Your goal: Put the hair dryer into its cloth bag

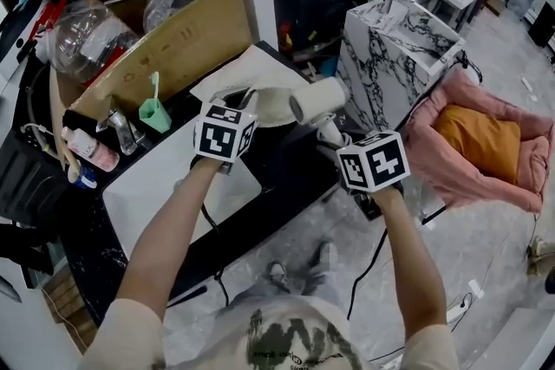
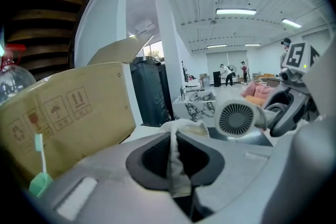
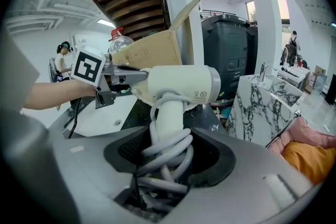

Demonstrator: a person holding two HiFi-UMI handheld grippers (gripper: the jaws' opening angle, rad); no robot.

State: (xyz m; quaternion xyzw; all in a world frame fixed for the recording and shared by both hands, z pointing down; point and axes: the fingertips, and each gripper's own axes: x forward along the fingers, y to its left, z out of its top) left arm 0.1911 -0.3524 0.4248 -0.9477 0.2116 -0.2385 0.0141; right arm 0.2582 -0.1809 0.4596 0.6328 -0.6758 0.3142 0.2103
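Observation:
The white hair dryer [image 1: 316, 104] is held in the air by my right gripper [image 1: 334, 139], which is shut on its cord-wrapped handle [image 3: 167, 139]. Its barrel [image 3: 181, 83] lies crosswise and its rear grille [image 2: 236, 118] faces my left gripper. The cream cloth bag [image 1: 264, 102] hangs just left of the barrel's end. My left gripper [image 1: 241, 104] is shut on a fold of that bag [image 2: 177, 162], lifted off the counter. The two grippers stand close together, marker cubes side by side. How wide the bag's mouth stands is hidden.
An open cardboard box [image 1: 165, 22] with plastic bottles stands at the back left. In front of it are a green toothbrush holder [image 1: 154, 113], small bottles [image 1: 91, 150] and a white sink basin [image 1: 173, 186]. A marble block [image 1: 399, 48] and a pink cushion [image 1: 481, 143] lie to the right.

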